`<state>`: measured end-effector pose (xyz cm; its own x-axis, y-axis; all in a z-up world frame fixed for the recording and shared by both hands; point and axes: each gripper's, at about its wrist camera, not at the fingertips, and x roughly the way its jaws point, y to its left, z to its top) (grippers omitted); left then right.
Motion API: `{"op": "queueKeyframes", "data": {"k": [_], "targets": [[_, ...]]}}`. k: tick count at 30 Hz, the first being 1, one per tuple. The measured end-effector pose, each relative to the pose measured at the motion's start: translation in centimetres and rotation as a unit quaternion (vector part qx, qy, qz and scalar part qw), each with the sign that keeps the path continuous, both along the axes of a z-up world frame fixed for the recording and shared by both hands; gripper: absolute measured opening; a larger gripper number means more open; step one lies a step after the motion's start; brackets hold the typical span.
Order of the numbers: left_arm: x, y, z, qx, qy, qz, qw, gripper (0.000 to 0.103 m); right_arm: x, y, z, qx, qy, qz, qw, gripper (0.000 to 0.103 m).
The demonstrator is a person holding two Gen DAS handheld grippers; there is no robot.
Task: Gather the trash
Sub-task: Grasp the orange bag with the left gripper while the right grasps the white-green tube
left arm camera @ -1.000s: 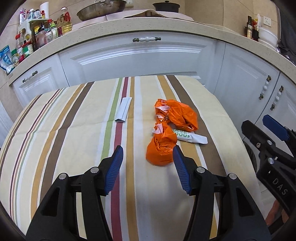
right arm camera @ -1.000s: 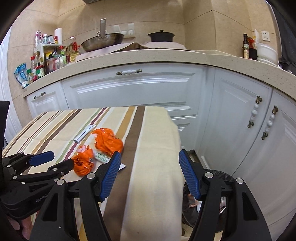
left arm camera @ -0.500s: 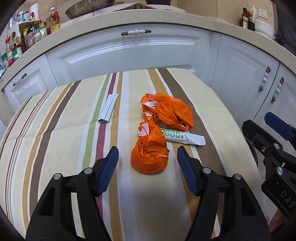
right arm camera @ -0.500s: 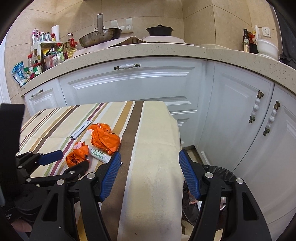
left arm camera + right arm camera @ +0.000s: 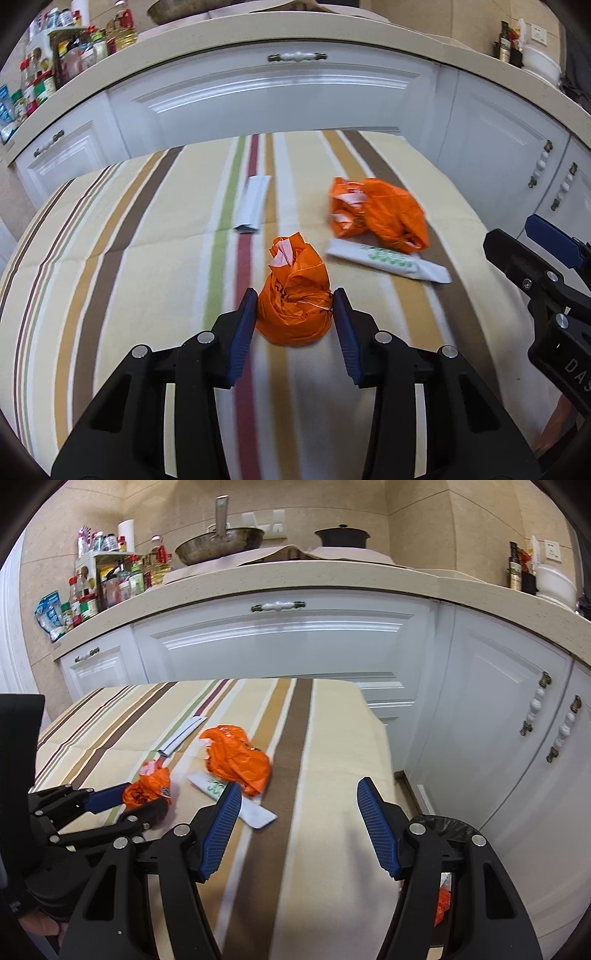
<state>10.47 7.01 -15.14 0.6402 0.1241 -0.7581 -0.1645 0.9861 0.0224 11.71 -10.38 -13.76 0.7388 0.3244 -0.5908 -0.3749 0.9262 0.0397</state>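
A small knotted orange bag point(image 5: 295, 306) lies on the striped tablecloth point(image 5: 129, 258). My left gripper point(image 5: 293, 295) straddles it and its jaws are closing. The pads reach the bag's sides without visibly squeezing it. The right wrist view also shows this bag point(image 5: 147, 790) between the left gripper's point(image 5: 144, 801) fingers. A larger crumpled orange bag point(image 5: 384, 214) sits further back on the right, over a white wrapper with green print point(image 5: 391, 262). A folded white paper point(image 5: 253, 206) lies behind. My right gripper point(image 5: 300, 784) hangs open and empty over the table's right edge.
A black-lined trash bin point(image 5: 443, 823) stands on the floor by the table's right side, below my right gripper. White cabinets point(image 5: 288, 646) under a beige counter run close behind and to the right. Bottles and jars point(image 5: 92, 590) crowd the counter's left end.
My left gripper moved forward and down onto the small orange bag, and its jaws narrowed around it. The right gripper stayed nearly still and open.
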Motion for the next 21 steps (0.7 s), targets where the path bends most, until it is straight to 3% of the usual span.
{"op": "queueKeyframes", "data": {"k": [12, 19, 20, 21], "targets": [[-1.4, 7.7, 0.4, 0.010, -0.003, 0.085, 0.9963, 0.041, 1.6, 3.8, -1.4, -0.017, 0.047, 0.035, 0.998, 0.064], [-1.4, 9.5, 0.1, 0.005, 0.005, 0.101, 0.9949, 0.041, 3.0, 5.3, -2.9, -0.052, 0.102, 0.042, 0.993, 0.064], [-1.4, 9.6, 0.1, 0.002, 0.007, 0.102, 0.9948, 0.041, 3.2, 5.4, -3.1, -0.055, 0.111, 0.044, 0.991, 0.061], [-1.4, 9.6, 0.0, 0.001, 0.007, 0.102, 0.9948, 0.041, 3.4, 5.5, -3.4, -0.058, 0.120, 0.045, 0.990, 0.053]]}}
